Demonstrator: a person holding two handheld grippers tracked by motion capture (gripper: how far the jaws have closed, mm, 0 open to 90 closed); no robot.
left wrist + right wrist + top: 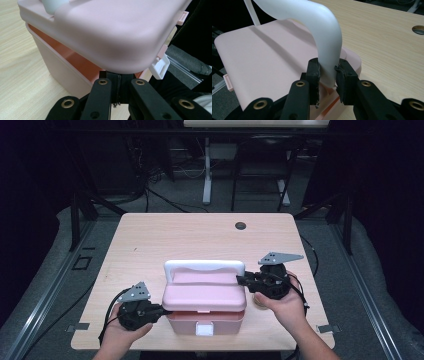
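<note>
While the pink storage box (204, 316) sits low in the centre of the frame, I keep the right gripper (327, 72) clamped on its white handle (325, 37) and the left gripper (119, 82), jaws together, under the lid (107, 32), propping it ajar.

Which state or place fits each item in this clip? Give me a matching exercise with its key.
Items:
1. white handle
2. pink lid
3. white latch
4. round hole in the table

States or places:
A. raised off the box, a gap showing beneath
B. far side of the table, right of centre
C. clamped between the right gripper fingers
D. hanging at the box's front

Pairs: 1-C, 2-A, 3-D, 4-B
</note>
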